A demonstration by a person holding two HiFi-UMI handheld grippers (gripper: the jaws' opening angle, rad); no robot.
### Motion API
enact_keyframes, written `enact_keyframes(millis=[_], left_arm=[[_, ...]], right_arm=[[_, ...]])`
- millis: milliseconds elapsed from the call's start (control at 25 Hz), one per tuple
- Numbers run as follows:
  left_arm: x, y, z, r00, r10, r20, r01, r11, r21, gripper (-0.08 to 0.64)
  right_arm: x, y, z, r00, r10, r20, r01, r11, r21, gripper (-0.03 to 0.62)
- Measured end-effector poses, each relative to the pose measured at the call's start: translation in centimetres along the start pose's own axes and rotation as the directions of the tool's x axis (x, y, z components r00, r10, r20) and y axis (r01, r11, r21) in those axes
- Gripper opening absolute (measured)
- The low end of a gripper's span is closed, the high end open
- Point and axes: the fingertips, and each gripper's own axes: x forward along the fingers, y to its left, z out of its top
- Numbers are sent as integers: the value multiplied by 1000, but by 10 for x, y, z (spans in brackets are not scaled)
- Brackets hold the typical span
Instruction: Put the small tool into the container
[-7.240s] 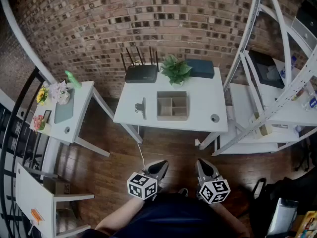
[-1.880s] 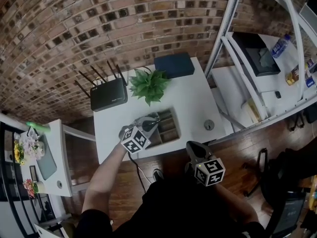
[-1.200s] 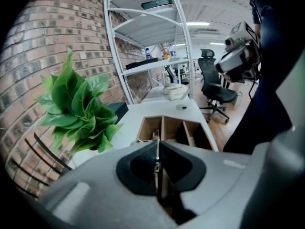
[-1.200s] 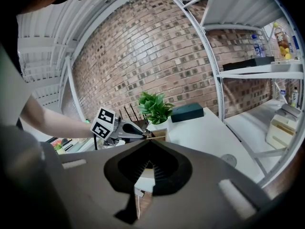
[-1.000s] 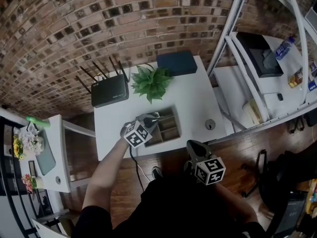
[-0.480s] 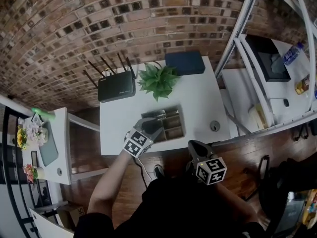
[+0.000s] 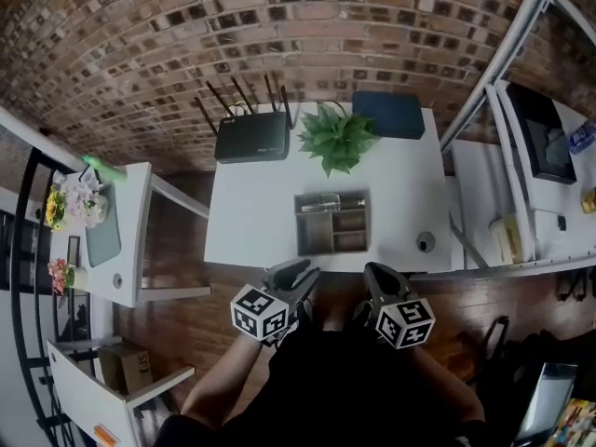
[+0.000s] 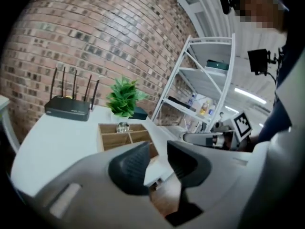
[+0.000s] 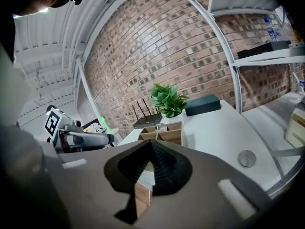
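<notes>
The left gripper (image 7: 296,276) hangs off the near edge of the bench (image 7: 251,212), released, its jaws just closed partway with nothing between them. At its one o'clock sits the wooden organizer tray (image 7: 299,231). The small metal tool (image 7: 328,202) lies in its long rear compartment, well apart from both grippers. The right gripper (image 7: 380,279), clenched on nothing, has the tool at eleven o'clock.

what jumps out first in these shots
The white table against the brick wall, with the wooden container near its middle and the small tool lying in its back compartment. Behind it stand a green plant and a black router.
</notes>
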Motion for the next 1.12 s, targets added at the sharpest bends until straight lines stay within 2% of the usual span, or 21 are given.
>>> enact_keyframes(millis=[120,200,280,520,720,840,1120], left_arm=[[-14,0,-11,997,73,38,-68,990,-122,87],[-20,3,-15,991,121,61,-105,971,-213,72],[-25,4,-17,985,155,78,-130,956,-261,55],[-36,2,-13,976,192,102,-161,954,-255,5],[-36,5,-7,967,233,105,-211,959,-192,5],[-33,3,-2,970,218,110,-198,966,-165,5],[-26,8,14,971,197,135,-176,972,-155,5]], right_arm=[[0,4,-1,1000,30,-3,-30,1000,1,11],[0,6,0,999,43,-1,-43,999,11,11],[0,7,1,999,53,1,-53,998,23,11],[2,16,9,995,94,26,-95,995,13,11],[0,21,24,995,84,59,-79,992,-95,11],[-1,26,33,993,84,80,-72,987,-146,11],[-6,21,51,989,46,141,-23,986,-163,11]])
